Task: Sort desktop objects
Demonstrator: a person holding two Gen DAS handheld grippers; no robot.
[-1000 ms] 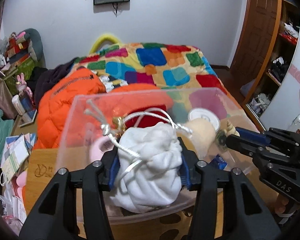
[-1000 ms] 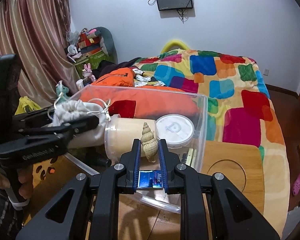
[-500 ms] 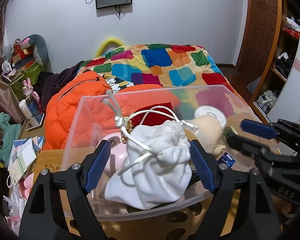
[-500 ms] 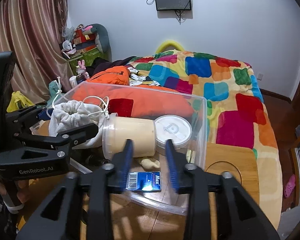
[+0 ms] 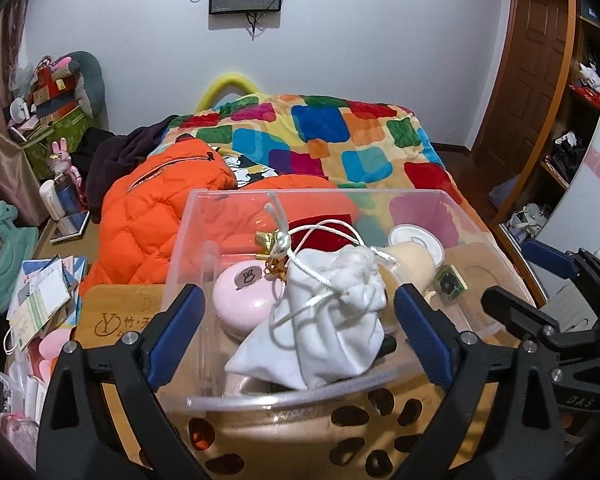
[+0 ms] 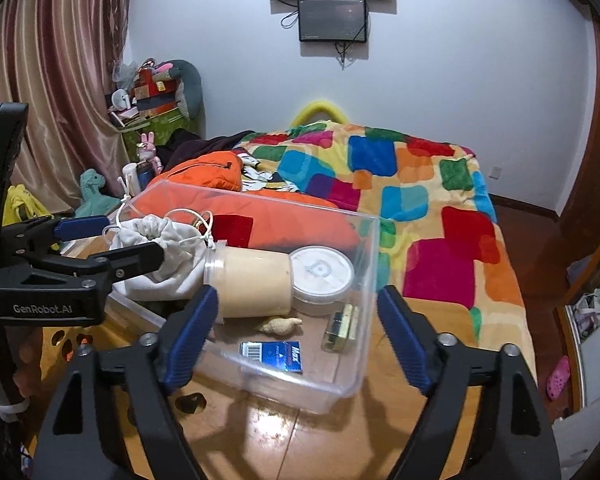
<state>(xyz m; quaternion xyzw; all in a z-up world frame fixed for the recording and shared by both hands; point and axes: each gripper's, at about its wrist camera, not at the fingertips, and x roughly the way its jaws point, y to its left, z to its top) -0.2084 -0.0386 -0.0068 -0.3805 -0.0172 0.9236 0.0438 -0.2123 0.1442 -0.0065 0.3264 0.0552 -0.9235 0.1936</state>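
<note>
Your left hand-held gripper point(image 5: 298, 334) is spread wide around the white pouch point(image 5: 324, 332) lying in the clear bin point(image 6: 356, 280); your right hand-held gripper point(image 6: 294, 336) is spread too, pinching nothing.

You get even, fairly bright indoor light; glare on the wooden table point(image 6: 276, 428) at lower centre, right wrist view. Heavy fisheye bending, dark vignetted corners. Focus sharp throughout.

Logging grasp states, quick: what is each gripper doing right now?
Left gripper: open, holding nothing; white drawstring pouch lies in the clear bin.
Right gripper: open, empty.
</note>
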